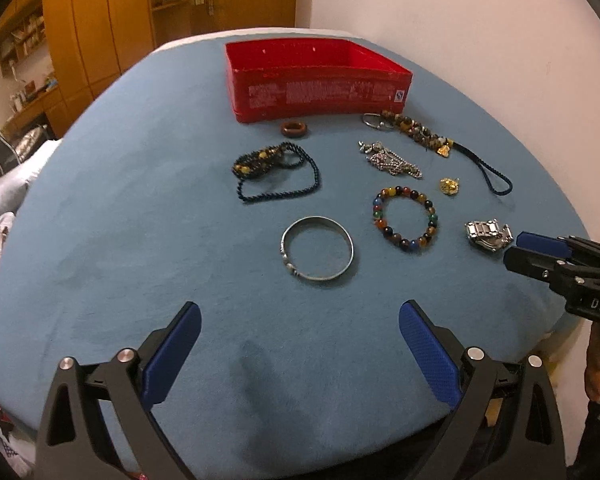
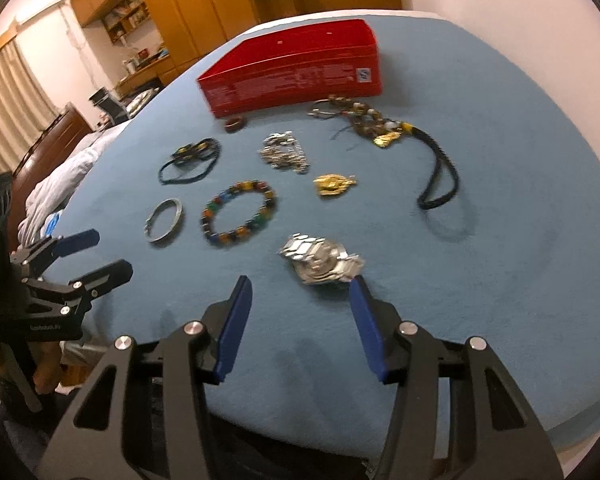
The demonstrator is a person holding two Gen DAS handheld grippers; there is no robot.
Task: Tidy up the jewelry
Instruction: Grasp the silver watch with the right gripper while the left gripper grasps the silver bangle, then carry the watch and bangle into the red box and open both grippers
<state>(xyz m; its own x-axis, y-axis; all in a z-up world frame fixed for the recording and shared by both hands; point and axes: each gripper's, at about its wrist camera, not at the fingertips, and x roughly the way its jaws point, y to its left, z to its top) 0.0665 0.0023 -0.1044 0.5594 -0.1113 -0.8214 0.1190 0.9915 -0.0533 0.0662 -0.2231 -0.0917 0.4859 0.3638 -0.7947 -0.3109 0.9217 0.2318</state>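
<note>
An open red box (image 1: 316, 84) stands at the far side of the blue cloth; it also shows in the right wrist view (image 2: 292, 72). Jewelry lies loose in front of it: a silver bangle (image 1: 317, 253), a coloured bead bracelet (image 1: 406, 218), a silver watch (image 2: 322, 258), a gold pendant (image 2: 334, 185), a silver chain (image 1: 390, 160), a dark cord necklace (image 1: 276, 174), a brown ring (image 1: 294, 129) and a beaded tassel strap (image 1: 420, 134). My left gripper (image 1: 300, 320) is open and empty, short of the bangle. My right gripper (image 2: 300, 292) is open, its fingertips just short of the watch.
The blue cloth (image 1: 140, 220) covers a rounded table. Wooden cabinets (image 1: 100, 20) stand behind and a white wall (image 1: 460, 20) is at the right. Bedding and clutter (image 2: 60, 184) lie off the table's left edge.
</note>
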